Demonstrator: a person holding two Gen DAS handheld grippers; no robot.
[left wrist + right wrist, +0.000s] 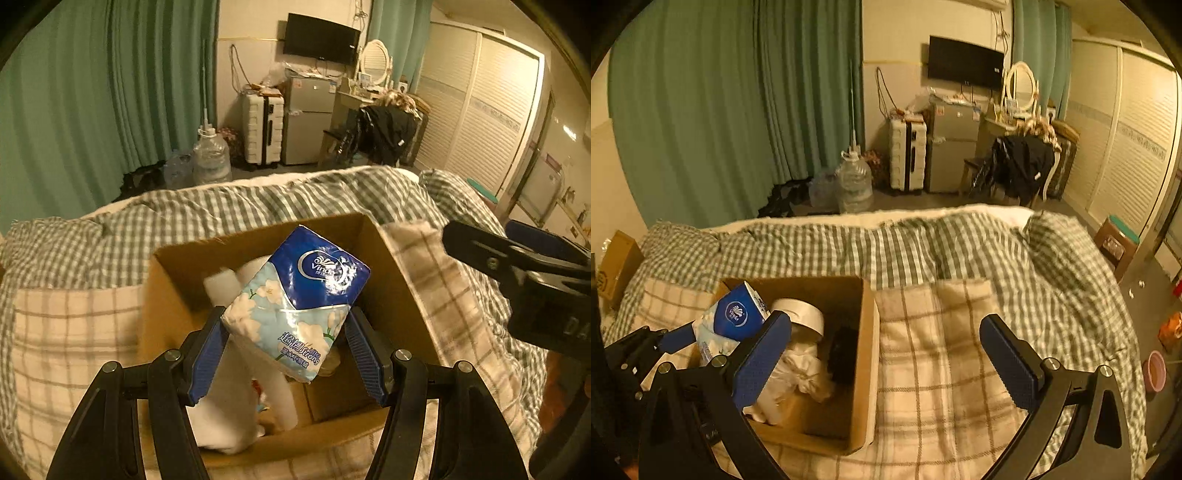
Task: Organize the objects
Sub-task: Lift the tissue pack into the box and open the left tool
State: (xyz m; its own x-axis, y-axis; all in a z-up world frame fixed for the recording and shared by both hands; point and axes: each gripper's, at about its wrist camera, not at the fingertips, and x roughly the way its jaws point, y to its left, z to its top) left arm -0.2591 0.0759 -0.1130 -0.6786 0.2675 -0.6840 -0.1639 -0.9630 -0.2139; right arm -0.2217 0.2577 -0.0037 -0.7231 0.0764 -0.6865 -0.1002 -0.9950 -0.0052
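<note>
My left gripper (284, 332) is shut on a blue and white tissue pack (295, 295) and holds it over the open cardboard box (399, 288) on the bed. The pack also shows in the right wrist view (735, 317), above the box (864, 332). Inside the box lie a white tape roll (801, 314), crumpled white cloth (798, 373) and a dark object (844, 354). My right gripper (886, 354) is open and empty, to the right of the box above the plaid cloth. Its body shows at the right of the left wrist view (524, 273).
The box rests on a beige plaid cloth (942, 362) over a green checked quilt (923, 243). A small brown box (617, 266) lies at the bed's left edge. Water jugs (853, 184), a suitcase (907, 158), a fridge (951, 147) and a chair with clothes (1023, 170) stand beyond the bed.
</note>
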